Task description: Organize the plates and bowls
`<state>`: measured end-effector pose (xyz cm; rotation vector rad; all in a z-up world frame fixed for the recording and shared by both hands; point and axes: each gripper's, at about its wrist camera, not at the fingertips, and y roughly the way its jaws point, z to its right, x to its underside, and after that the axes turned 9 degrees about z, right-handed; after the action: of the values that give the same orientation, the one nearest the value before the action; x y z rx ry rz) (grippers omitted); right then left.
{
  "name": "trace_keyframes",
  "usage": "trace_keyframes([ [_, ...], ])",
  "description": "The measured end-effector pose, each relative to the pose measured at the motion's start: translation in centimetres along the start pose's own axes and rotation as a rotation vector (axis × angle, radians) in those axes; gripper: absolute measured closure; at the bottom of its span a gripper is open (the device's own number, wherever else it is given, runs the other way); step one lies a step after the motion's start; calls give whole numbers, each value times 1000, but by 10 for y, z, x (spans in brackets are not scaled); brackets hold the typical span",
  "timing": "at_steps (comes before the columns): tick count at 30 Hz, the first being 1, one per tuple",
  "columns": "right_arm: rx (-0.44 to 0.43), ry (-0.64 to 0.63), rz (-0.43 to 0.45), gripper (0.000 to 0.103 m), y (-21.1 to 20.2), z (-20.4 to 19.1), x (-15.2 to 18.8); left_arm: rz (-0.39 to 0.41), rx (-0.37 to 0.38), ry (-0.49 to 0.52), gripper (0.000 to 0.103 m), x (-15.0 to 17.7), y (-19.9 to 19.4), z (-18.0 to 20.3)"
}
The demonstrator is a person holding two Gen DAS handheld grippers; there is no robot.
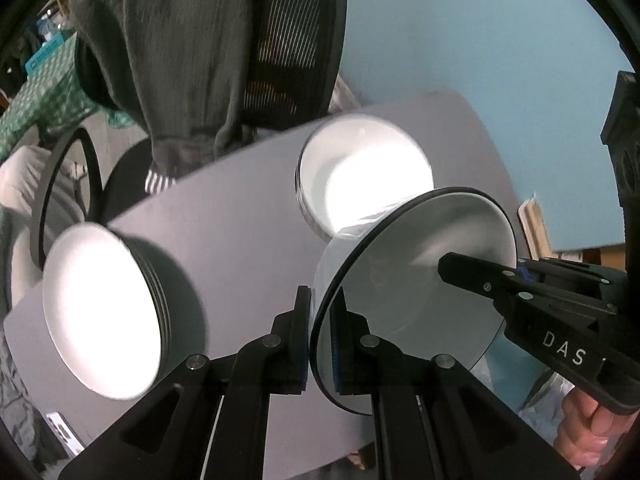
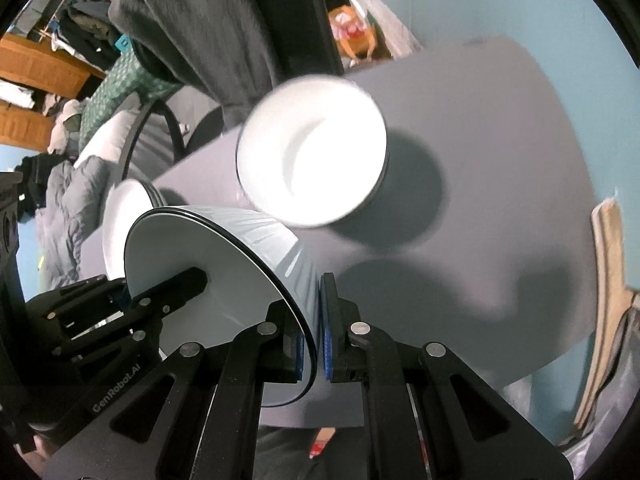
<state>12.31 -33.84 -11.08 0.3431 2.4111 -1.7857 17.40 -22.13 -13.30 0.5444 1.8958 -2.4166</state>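
Both grippers hold one white bowl with a black rim [image 1: 404, 280] above the grey table [image 1: 240, 232]. My left gripper [image 1: 320, 344] is shut on its near rim. My right gripper [image 2: 314, 344] is shut on the opposite rim of the same bowl [image 2: 208, 248]; one of its fingers [image 1: 472, 276] reaches into the bowl in the left wrist view. A stack of white bowls [image 1: 360, 172] stands on the table beyond, also in the right wrist view [image 2: 312, 152]. A stack of white plates [image 1: 104, 316] sits at the table's left end and shows behind the held bowl [image 2: 120, 216].
A black mesh office chair [image 1: 288, 48] draped with a dark garment [image 1: 172, 52] stands behind the table. A blue wall [image 1: 480, 32] is to the right. A phone [image 1: 64, 432] lies below the table's left edge. Bedding and clutter [image 2: 60, 184] lie at left.
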Motion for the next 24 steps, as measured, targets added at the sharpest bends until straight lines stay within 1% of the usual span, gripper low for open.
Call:
trace_keyframes([
  [5,3,-2,20,96,-2,3,-24,31,-10,13,96,-27,5,1],
  [10,11,-10,22,96,3,7,-40,37,-47,18,96,-48,22,4],
  [13,7,4,5,96,9,15,-45,28,-59,22,96,-54,30,5],
  [17,9,18,-22,96,19,21,-53,-5,-76,30,95,-58,46,5],
  [24,14,29,-59,96,30,27,-57,-30,-88,49,95,-58,59,7],
])
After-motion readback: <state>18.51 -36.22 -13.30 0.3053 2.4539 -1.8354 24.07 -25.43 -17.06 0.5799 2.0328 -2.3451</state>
